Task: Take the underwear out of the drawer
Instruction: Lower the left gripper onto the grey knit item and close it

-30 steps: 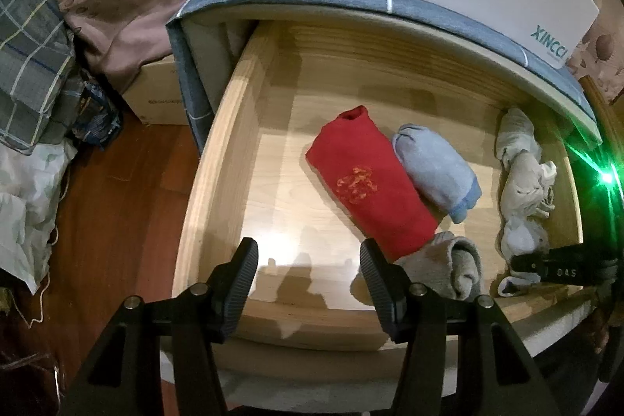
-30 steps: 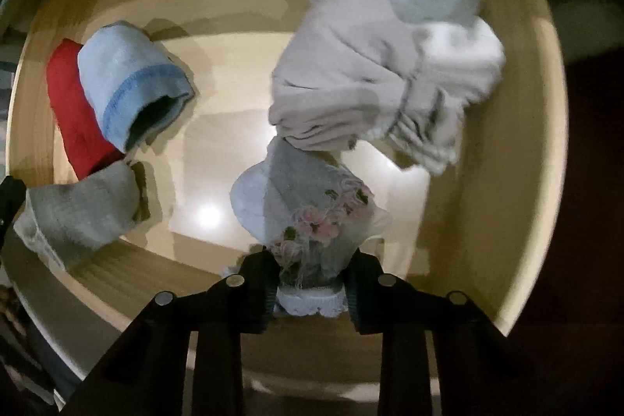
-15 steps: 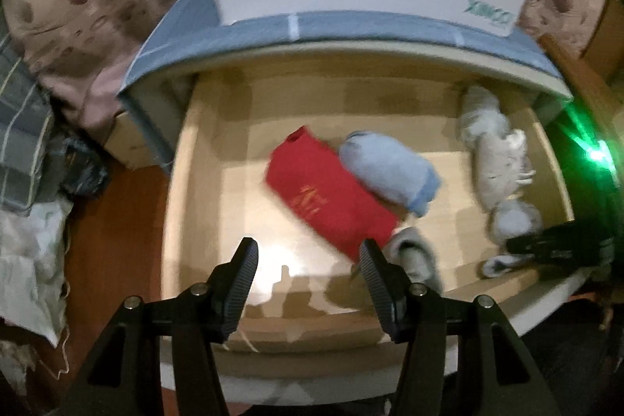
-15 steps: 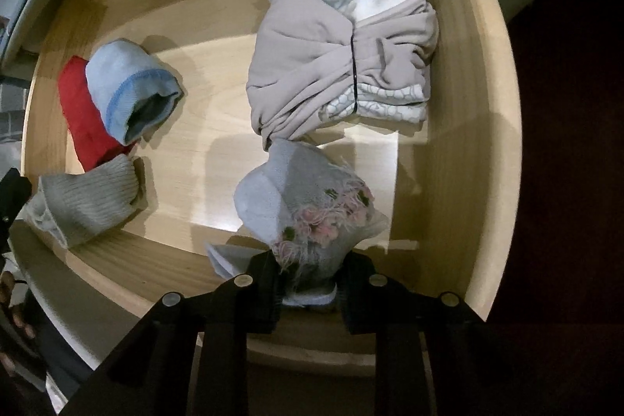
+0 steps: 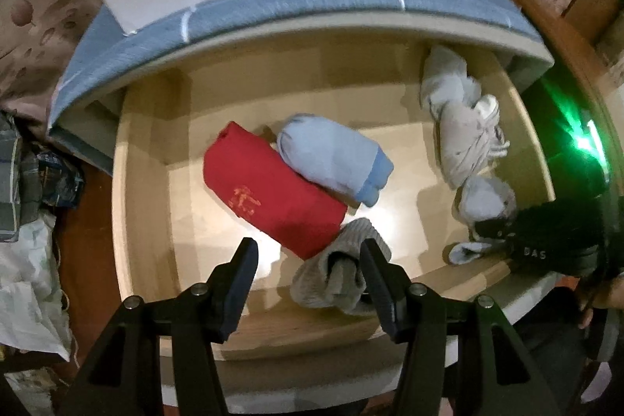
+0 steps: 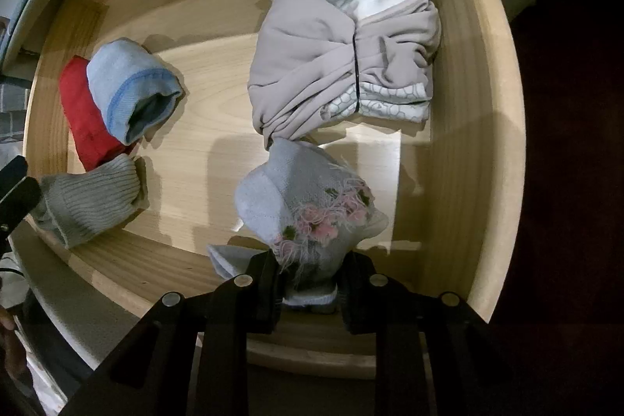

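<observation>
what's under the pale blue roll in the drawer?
The pale blue roll leans on the red folded garment; its open end rests over the drawer floor. Anything beneath them is covered.

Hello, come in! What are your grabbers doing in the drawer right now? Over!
Right tool shut on grey flowered piece. Left tool open above ribbed grey roll, not gripping. Nothing blocking inside drawer.
</observation>
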{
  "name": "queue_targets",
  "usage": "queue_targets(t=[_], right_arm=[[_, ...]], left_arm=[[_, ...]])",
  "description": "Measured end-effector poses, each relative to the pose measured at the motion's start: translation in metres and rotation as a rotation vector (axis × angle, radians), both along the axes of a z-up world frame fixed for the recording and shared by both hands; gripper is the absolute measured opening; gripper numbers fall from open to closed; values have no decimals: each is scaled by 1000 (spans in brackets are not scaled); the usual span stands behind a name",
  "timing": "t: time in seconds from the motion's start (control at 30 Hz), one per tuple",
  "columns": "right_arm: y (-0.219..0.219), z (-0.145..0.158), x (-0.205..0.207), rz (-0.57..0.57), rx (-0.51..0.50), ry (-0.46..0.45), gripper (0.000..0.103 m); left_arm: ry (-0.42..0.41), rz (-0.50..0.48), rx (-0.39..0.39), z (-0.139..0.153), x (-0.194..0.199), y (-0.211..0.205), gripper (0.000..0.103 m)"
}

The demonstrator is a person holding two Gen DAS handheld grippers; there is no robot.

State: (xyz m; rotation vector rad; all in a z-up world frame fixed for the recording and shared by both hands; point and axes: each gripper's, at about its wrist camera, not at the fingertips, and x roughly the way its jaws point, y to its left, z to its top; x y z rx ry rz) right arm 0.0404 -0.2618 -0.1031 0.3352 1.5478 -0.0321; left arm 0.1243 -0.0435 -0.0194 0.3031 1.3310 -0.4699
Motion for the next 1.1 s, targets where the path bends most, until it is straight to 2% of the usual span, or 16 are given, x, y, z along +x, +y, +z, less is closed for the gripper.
queue_targets(t=[0.3,0.63,0.97,1.03,1.1], right_arm=[[1,-5,3,-7,12,0,21],[-2,-7,4,-10,29,0,21],[-2,-6,4,-11,35,-2,21],[-2,-6,4,-10,33,-1,21],[-2,-6,5,-9,33,-1,21]], left_arm=[[104,-21,25,-28,3,-14,56],[231,-19,4,-50,-1,-22,56],[229,-20,9,-50,-2,-25,55],[223,-25,12,-50,-4,-24,46],[219,-23,14,-51,-4,-25,42]])
